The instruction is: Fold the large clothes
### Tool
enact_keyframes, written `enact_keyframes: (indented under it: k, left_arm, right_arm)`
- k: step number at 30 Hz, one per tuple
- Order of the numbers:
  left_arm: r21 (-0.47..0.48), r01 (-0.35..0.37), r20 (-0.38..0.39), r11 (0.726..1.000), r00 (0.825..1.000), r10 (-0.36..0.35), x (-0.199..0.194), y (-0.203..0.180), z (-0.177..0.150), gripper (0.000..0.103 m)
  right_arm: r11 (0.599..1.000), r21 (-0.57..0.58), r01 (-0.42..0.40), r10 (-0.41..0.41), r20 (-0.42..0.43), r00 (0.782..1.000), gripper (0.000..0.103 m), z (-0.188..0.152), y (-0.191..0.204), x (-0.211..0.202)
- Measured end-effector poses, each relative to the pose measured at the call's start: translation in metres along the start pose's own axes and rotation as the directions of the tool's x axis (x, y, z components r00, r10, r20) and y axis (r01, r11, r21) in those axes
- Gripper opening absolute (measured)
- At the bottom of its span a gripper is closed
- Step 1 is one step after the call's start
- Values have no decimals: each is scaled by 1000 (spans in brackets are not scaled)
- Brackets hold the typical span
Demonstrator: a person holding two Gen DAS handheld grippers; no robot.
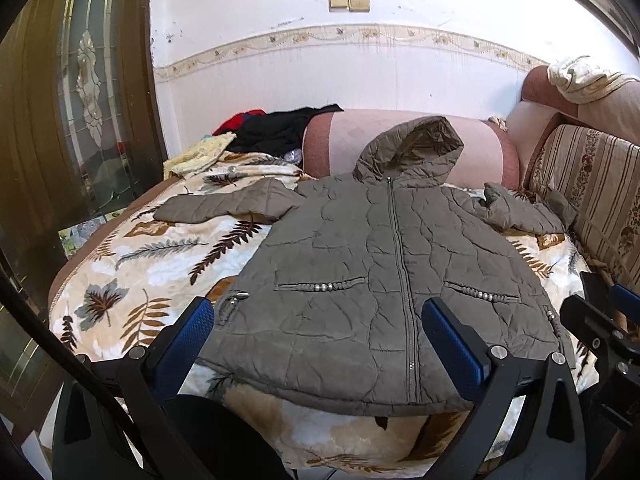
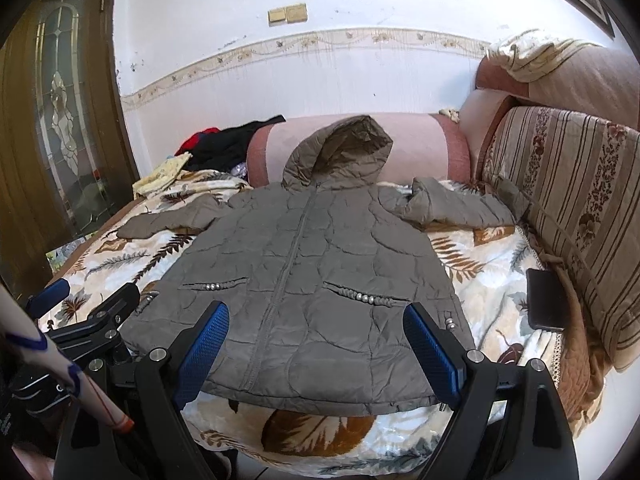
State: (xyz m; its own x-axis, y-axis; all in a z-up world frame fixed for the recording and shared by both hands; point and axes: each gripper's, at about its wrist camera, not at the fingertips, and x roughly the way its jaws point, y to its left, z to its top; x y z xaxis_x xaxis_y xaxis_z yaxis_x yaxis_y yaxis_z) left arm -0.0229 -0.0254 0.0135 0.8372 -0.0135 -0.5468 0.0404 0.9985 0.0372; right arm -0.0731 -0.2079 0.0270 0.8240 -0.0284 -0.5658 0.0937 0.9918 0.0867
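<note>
A grey-brown quilted hooded jacket (image 1: 380, 272) (image 2: 304, 288) lies flat and zipped on a leaf-patterned blanket (image 1: 140, 272) (image 2: 480, 280). Its hood rests against a pink bolster. Both sleeves spread sideways; the right sleeve (image 2: 452, 204) is bunched near the sofa back. My left gripper (image 1: 320, 328) hovers open above the jacket's hem, blue pads wide apart, holding nothing. My right gripper (image 2: 316, 332) is also open over the hem and empty. Each gripper shows at the edge of the other's view.
A pink bolster (image 1: 408, 144) lies behind the hood. Black and red clothes (image 1: 276, 132) and a yellow cloth (image 1: 200, 156) are piled at the back left. A striped sofa back (image 2: 568, 208) runs along the right, with a dark phone (image 2: 546, 300) beside it. A wooden door (image 1: 80, 100) stands at left.
</note>
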Motion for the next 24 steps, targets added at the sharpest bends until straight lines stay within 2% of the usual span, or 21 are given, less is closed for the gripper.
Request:
enact_keyframes:
  k: [5, 9, 14, 19, 22, 24]
  left_arm:
    - [9, 16, -51, 1000, 999, -16, 41, -1, 9, 103]
    - [-31, 33, -120, 999, 992, -36, 88, 3, 21, 103]
    - [-51, -1, -136, 999, 991, -6, 151, -1, 47, 103]
    - [-23, -61, -146, 998, 988, 57, 227, -22, 74, 103]
    - [-3, -46, -139, 999, 989, 45, 265, -31, 61, 103]
    - [22, -40, -191, 999, 981, 44, 285, -35, 59, 103]
  right_arm:
    - [999, 47, 5, -2, -66, 998, 92, 2, -17, 32]
    - [994, 105, 6, 11, -158, 987, 92, 4, -35, 70]
    - [987, 157, 19, 19, -236, 972, 92, 10, -57, 107]
    - [964, 260, 50, 26, -281, 959, 92, 29, -100, 140]
    - [934, 347, 88, 13, -278, 960, 90, 53, -145, 157]
    - [920, 374, 114, -15, -258, 966, 90, 69, -172, 164]
